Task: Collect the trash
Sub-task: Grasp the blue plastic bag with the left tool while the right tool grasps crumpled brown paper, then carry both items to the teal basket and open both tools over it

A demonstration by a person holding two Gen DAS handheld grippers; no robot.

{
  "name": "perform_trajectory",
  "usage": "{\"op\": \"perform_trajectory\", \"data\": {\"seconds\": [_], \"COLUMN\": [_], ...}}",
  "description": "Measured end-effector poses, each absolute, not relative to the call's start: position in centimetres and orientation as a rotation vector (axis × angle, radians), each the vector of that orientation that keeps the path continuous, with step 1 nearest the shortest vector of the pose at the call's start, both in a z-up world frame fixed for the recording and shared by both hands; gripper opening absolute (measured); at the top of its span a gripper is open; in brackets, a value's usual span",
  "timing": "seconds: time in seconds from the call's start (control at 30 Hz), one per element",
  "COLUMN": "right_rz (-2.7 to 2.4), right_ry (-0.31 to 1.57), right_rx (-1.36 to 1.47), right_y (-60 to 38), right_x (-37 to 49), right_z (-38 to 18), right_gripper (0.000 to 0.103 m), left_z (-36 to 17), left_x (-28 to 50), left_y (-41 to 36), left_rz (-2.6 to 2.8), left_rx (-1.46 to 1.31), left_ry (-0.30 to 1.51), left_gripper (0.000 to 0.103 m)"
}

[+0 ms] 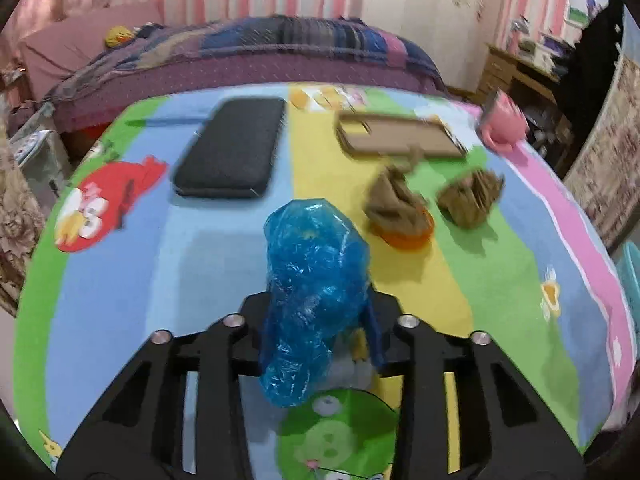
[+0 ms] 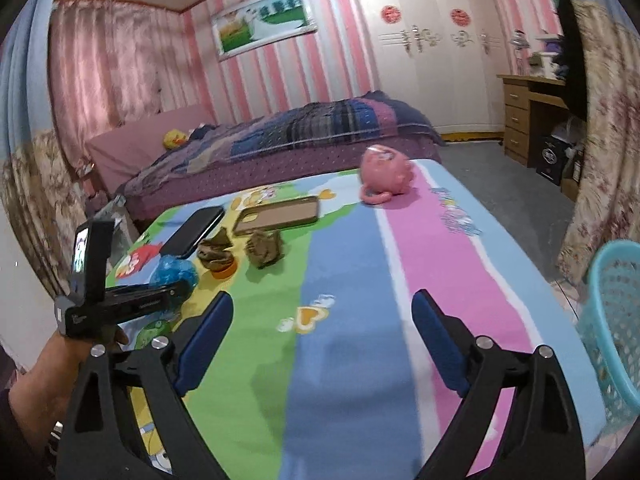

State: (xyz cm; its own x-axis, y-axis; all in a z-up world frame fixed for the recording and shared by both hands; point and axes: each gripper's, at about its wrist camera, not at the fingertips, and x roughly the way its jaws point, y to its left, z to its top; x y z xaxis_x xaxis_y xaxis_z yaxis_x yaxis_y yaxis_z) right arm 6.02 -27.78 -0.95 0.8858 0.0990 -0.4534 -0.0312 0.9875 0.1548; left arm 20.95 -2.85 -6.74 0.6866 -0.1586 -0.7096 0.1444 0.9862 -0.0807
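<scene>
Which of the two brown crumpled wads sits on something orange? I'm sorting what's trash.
The left brown wad, nearer the black pad, rests on an orange lid. The right wad lies directly on the cloth.

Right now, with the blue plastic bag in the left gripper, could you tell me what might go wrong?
1. The crumpled blue plastic bag bulges out of the left gripper, so it may slip free.
2. The teal basket stands far to the right; carrying the bag across could brush the brown paper wads.
</scene>
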Motion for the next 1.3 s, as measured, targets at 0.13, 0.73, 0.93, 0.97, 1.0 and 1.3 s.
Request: {"op": "perform_trajectory", "data": {"seconds": [0.13,0.73,0.93,0.97,1.0,1.3], "right_rz": [0.132,0.125,0.14,0.154,0.167,0.15], "right_ry": [0.463,0.608,0.692,0.654,0.624,0.347], "right_rx": [0.114,-0.063,-0.117,-0.113,-0.105,0.03], "right_y": [-23.9,-11.2,-10.8,-10.9,-11.2,-21.0], "right_x": [8.7,21.3,23.2,22.6,22.1,11.1], "right_z": [-0.5,-3.8,-5.4,-4.8,-4.3,3.9], "right_gripper": [0.089,0.083,0.036,0.036,0.036,0.036], "left_z": [-4.2,-2.6,-2.5,-2.5,-2.5,-1.7], "left_x": [20.1,19.3,19.3,19.2,19.1,18.3], "left_y": [0.9,9.4,9.1,9.1,9.2,7.5], "left_rz": [-0.044,0.039,0.024,0.024,0.02,-0.044], "left_rx": [-0.099,-0.293,-0.291,-0.29,-0.299,-0.282], "left_ry": [0.669,0.557,0.559,0.558,0.558,0.547], "left_gripper": [0.032,0.032,0.032,0.032,0.032,0.032]}}
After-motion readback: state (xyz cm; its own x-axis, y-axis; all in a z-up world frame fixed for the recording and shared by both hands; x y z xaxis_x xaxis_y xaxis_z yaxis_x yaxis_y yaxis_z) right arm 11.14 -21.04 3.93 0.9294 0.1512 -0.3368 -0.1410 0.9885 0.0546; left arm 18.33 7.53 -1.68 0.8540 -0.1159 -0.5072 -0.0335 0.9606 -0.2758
